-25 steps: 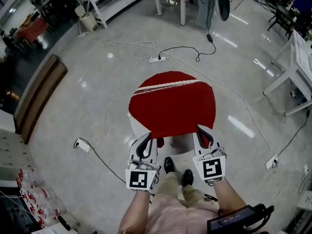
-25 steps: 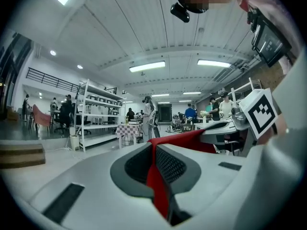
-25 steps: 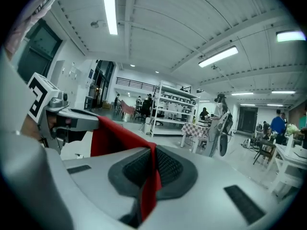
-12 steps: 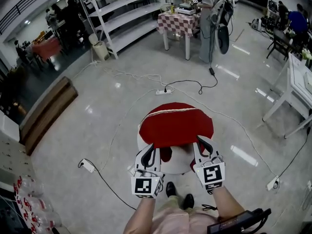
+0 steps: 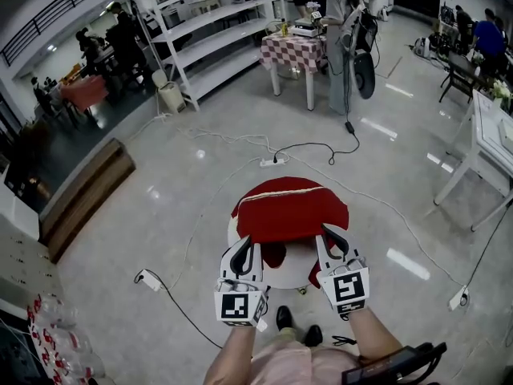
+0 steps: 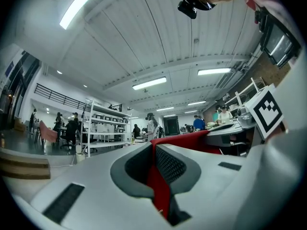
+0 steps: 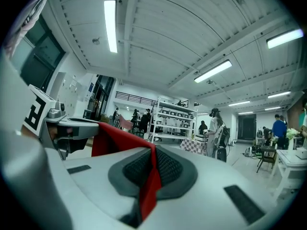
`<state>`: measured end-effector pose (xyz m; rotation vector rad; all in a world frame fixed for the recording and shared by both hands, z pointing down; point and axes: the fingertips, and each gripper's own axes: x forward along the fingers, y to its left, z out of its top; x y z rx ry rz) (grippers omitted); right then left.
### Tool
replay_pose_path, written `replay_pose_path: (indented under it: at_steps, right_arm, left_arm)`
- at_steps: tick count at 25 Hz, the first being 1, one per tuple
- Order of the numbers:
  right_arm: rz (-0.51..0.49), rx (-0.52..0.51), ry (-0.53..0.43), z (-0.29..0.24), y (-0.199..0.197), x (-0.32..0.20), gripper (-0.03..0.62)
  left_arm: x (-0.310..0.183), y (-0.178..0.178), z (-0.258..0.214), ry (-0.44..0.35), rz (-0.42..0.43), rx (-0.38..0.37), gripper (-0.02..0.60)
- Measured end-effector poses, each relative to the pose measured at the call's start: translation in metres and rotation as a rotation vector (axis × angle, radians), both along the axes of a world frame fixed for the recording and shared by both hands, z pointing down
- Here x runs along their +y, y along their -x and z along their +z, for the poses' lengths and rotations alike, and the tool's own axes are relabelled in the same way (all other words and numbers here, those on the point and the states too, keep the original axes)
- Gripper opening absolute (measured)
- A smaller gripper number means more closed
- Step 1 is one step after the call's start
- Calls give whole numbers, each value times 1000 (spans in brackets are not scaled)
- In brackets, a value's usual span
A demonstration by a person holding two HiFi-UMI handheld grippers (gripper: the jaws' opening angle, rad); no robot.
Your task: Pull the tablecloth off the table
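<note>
So around the table it's mostly floor clutter: a glossy grey tiled floor (image 5: 160,215) with thin black and white cables looping all over it, a white plastic power strip (image 5: 272,162) just beyond the far side of the table, another white plug block (image 5: 148,279) near left, and one more (image 5: 458,297) off to the right. Farther out there's a low brown wooden platform (image 5: 84,195) on the left, tall white metal shelving (image 5: 210,30) far left, a small white-legged table with a red-and-white checked cloth (image 5: 295,48) at the far end with a person (image 5: 341,22) standing right beside it, and a white rectangular table (image 5: 489,127) on the right. None of it touches the work area. The red fabric tablecloth (image 5: 292,209) is smooth and matte with a pale stripe along its far edge; it covers the far part of the round white table (image 5: 290,274), while its near edge is lifted so the bare tabletop shows on the near side. The left gripper (image 5: 244,247) is clamped tight on the near-left hem, a red fold pinched between its dark ribbed pads, and the right gripper (image 5: 333,239) is clenched the same way on the near-right hem. Both are smooth grey plastic.
</note>
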<state>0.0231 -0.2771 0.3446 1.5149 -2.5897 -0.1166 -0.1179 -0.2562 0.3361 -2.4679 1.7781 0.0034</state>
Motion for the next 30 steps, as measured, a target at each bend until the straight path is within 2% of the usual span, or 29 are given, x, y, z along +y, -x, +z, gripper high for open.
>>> replay_pose_path:
  at_steps: [7,11,17,21,24,30]
  right_arm:
    - [-14,-34,-28,-11,-20,15,23]
    - [-24,-46,-36,-6,-17,18,23]
    - [-47,-66,-43,-29,-39,45,23]
    - [-56,-77,-56,-23,-31,52,23]
    - [-69,-75,-76,-29,-25,76,23]
    - [-74,-120,-58,-34,-35,92,23]
  left_arm:
    - [15,-19,-13,-28,-20,-14,37]
    - [19,-17,-8,-36,-27,-21,37]
    - [47,-39,-31,-36,-48,-35,37]
    - [55,-32,-24,-43,-56,-47,37]
    - [82,-25,-28,-44,-63,-52,37]
    - [101,-36,-29,-32,-75,-62,37]
